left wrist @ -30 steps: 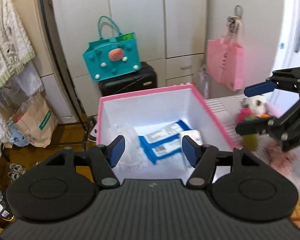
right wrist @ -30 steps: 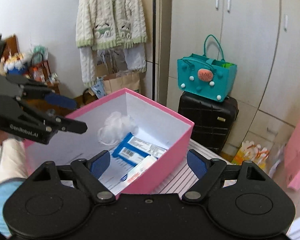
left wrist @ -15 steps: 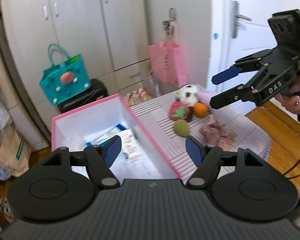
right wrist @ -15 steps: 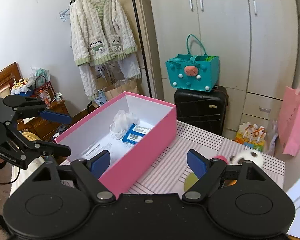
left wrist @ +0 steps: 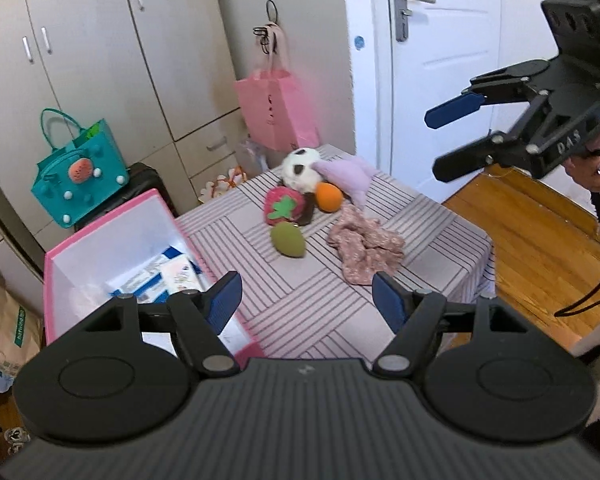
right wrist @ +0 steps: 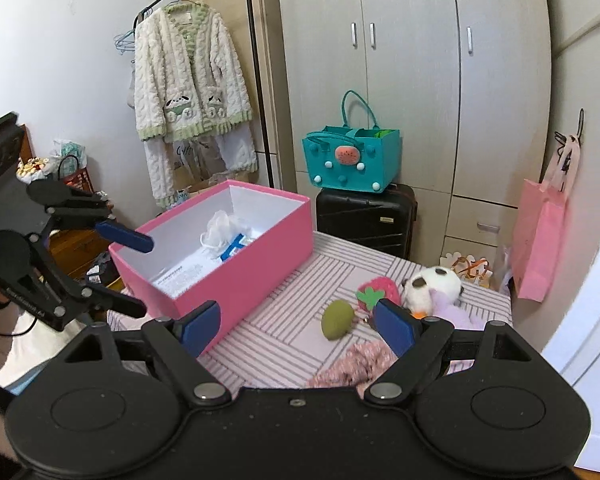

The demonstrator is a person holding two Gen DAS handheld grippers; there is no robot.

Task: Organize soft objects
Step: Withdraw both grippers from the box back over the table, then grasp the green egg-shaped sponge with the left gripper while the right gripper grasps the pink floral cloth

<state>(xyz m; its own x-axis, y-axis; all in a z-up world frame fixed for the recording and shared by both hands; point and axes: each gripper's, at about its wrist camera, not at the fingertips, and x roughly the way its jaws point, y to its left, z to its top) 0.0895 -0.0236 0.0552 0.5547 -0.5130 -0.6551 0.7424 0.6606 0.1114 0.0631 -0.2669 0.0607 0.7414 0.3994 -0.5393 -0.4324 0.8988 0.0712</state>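
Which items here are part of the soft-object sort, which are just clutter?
Job: pink box, panda plush, strawberry plush, orange ball, green plush, purple plush, pink cloth.

Clutter: teal bag, suitcase, pink bag, cardigan.

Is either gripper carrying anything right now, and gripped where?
Nothing is held. The left gripper and right gripper both stand open and empty above the table, with the soft toys, such as the green one, lying untouched.
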